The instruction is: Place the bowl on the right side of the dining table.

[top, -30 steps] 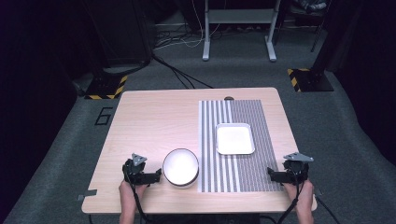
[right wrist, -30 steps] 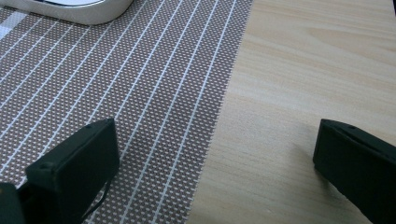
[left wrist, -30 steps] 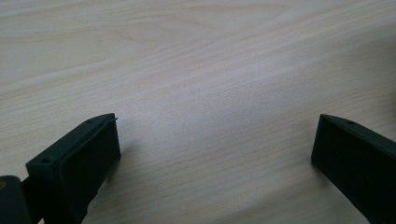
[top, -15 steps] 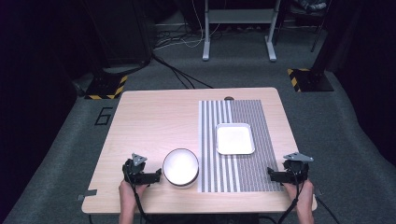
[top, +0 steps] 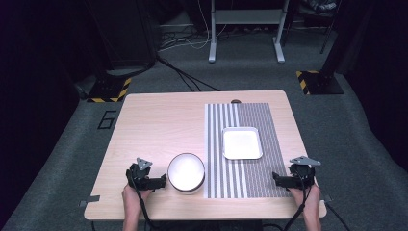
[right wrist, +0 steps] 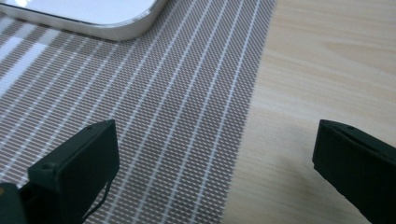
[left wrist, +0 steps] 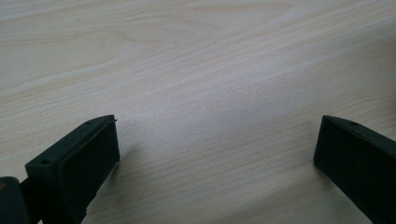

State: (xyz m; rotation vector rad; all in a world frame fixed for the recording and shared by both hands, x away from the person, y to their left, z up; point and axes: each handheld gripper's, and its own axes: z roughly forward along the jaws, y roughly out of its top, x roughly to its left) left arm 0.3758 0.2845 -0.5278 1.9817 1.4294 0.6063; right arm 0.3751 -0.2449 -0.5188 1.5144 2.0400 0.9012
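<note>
Both my grippers are parked low at the near edge of the worktop. The left gripper sits toward the near left corner with its jaws spread wide, nothing but bare wood between them in the left gripper view. The white bowl is just beside those jaws, on their right, not between them. The right gripper is at the near right corner, jaws wide apart too, straddling the right edge of the striped mat. The white tray lies on the mat, farther toward the middle, well clear of the jaws.
</note>
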